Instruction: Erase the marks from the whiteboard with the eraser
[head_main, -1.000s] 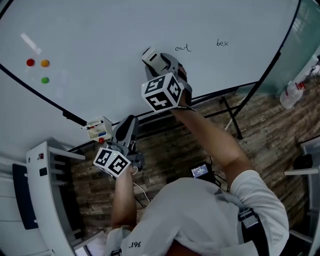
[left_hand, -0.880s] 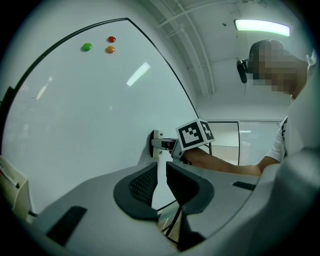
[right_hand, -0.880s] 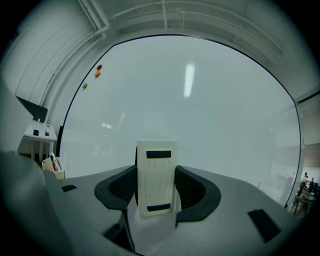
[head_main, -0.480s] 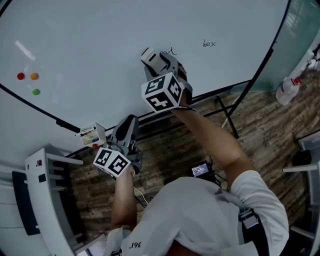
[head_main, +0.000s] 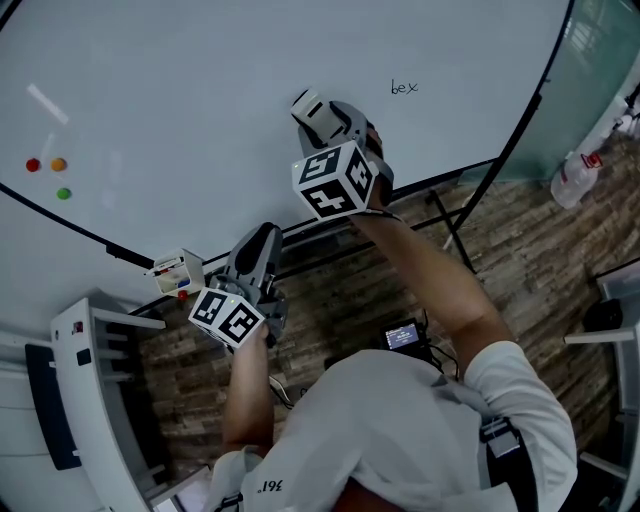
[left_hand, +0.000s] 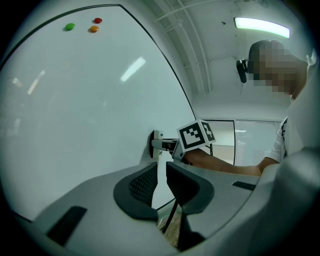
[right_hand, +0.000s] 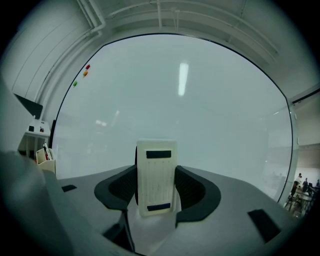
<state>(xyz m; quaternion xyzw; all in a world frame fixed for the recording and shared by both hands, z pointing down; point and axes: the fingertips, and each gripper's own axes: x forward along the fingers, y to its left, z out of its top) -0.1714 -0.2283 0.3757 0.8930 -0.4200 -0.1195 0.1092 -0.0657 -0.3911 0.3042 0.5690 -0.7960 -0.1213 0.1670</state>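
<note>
The whiteboard (head_main: 200, 70) fills the upper head view. One handwritten mark, "bex" (head_main: 403, 88), shows on it, right of my right gripper (head_main: 318, 112). That gripper is shut on the white eraser (head_main: 305, 106), which is pressed flat against the board. In the right gripper view the eraser (right_hand: 156, 177) stands upright between the dark pads, with bare board beyond it. My left gripper (head_main: 258, 243) hangs lower, near the board's bottom edge and off its surface. Its jaws (left_hand: 161, 172) stand a narrow gap apart with nothing between them. From there I see the eraser (left_hand: 155, 145) touching the board.
Red, orange and green magnets (head_main: 46, 168) sit at the board's far left. A small marker box (head_main: 178, 272) hangs on the lower frame. Easel legs (head_main: 455, 225) stand on the wooden floor, a bottle (head_main: 575, 178) at right, white furniture (head_main: 90, 400) at lower left.
The right gripper has slid the eraser rightwards over the word "cat", which no longer shows. The head view has shifted, so "bex" sits further left. The left gripper barely moved.
</note>
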